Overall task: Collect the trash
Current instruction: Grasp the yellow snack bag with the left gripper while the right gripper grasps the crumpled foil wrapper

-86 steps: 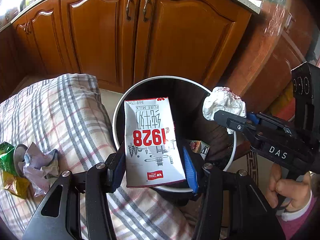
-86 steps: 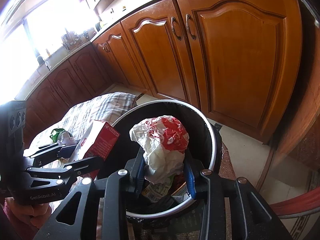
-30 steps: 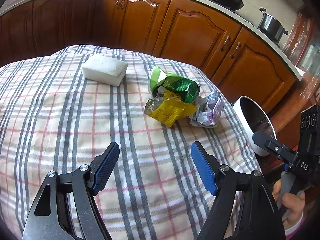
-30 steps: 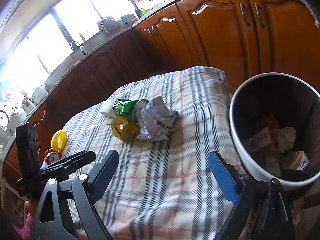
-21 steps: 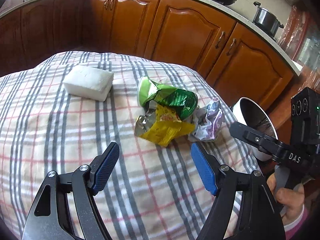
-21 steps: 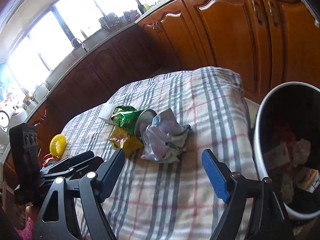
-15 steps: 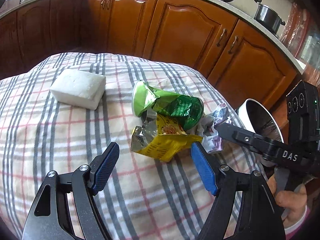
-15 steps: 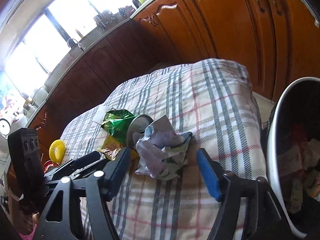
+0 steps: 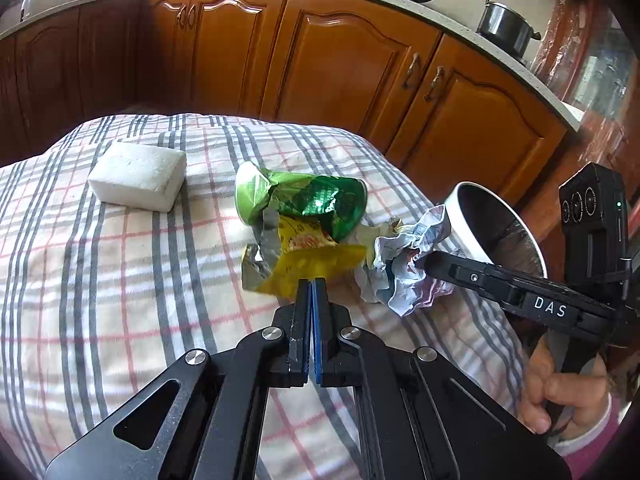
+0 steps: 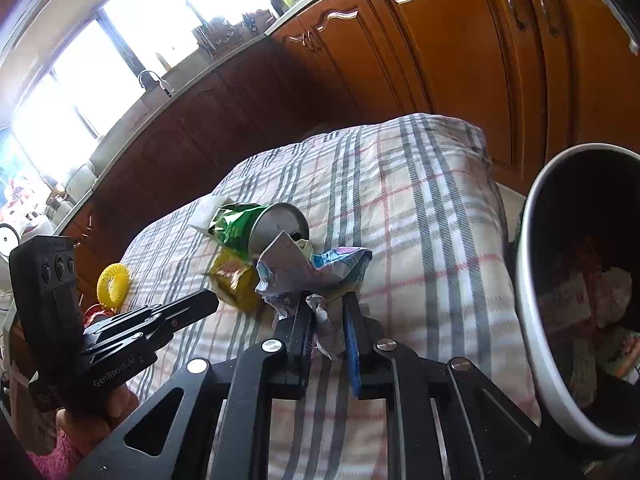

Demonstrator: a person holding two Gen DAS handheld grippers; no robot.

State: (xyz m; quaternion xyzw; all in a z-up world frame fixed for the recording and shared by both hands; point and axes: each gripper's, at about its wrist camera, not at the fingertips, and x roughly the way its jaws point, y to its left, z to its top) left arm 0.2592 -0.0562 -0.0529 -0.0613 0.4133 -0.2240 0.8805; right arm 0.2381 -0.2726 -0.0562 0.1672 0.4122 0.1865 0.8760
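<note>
Trash heap on a plaid cloth [image 9: 120,272]. A crushed green can [image 9: 304,198] lies on its side, its round end toward the bin [image 10: 532,320]. Against its near side lies a yellow wrapper [image 9: 312,264], torn open with silver lining showing. Touching the wrapper on the bin side is a crumpled paper wad [image 9: 404,264], white with blue and purple print. A white block [image 9: 138,176] lies apart from the heap, farther from the bin.

Both tools slope down toward the cloth, each held from below by a hand [image 9: 560,396] at its grip; a pink sleeve [image 9: 592,456] shows at the wrist.

The left gripper [image 9: 311,282] has its jaws pressed fully together, tips at the near edge of the yellow wrapper; whether any foil is pinched between them cannot be told. The right gripper [image 10: 326,300] is closing, jaws narrow, with the near part of the paper wad squeezed between its pads, the rest of the wad spreading out beyond the tips.

The bin, white-rimmed and dark inside, stands off the cloth's edge beside the right gripper, holding cartons and paper. A yellow ring [image 10: 113,280] lies beyond the left tool.
</note>
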